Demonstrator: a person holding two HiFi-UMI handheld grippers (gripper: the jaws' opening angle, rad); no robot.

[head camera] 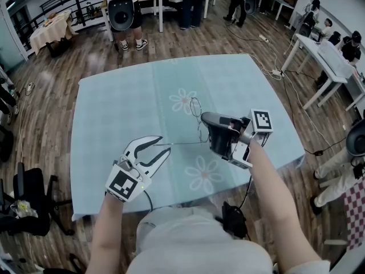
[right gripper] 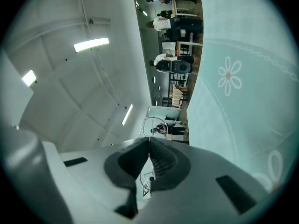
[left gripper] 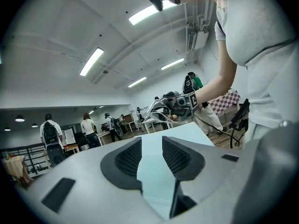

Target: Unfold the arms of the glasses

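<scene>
- Glasses (head camera: pixel 199 130): one thin wire-framed pair, held above the table in the right gripper (head camera: pixel 205 117). In the right gripper view, its two jaws are pressed together on the wire.
- One arm of the glasses stands out sideways from the frame toward the left gripper (head camera: pixel 164 143). The end of that arm lies just beside the left gripper's tips; I cannot tell whether it touches them. The second arm is too fine to make out.
- The left gripper's two jaws are spread wide. Its own view shows only tablecloth between the pads (left gripper: pixel 128 160).
- Two marker cubes are in view, one on each gripper: the left cube (head camera: pixel 124 184) and the right cube (head camera: pixel 261 120).
- Two bare forearms reach in from the lower edge of the head view, one behind each gripper.
- One table (head camera: pixel 114 107) lies under both grippers, covered by a pale blue-green cloth. Two printed flowers show on it: one (head camera: pixel 183 100) beyond the glasses and one (head camera: pixel 204 173) near the front edge.
- A wood-plank floor (head camera: pixel 51 130) surrounds the table.
- One black office chair (head camera: pixel 28 198) stands to the left.
- White tables (head camera: pixel 333 56) stand to the right, with several people seated there.
</scene>
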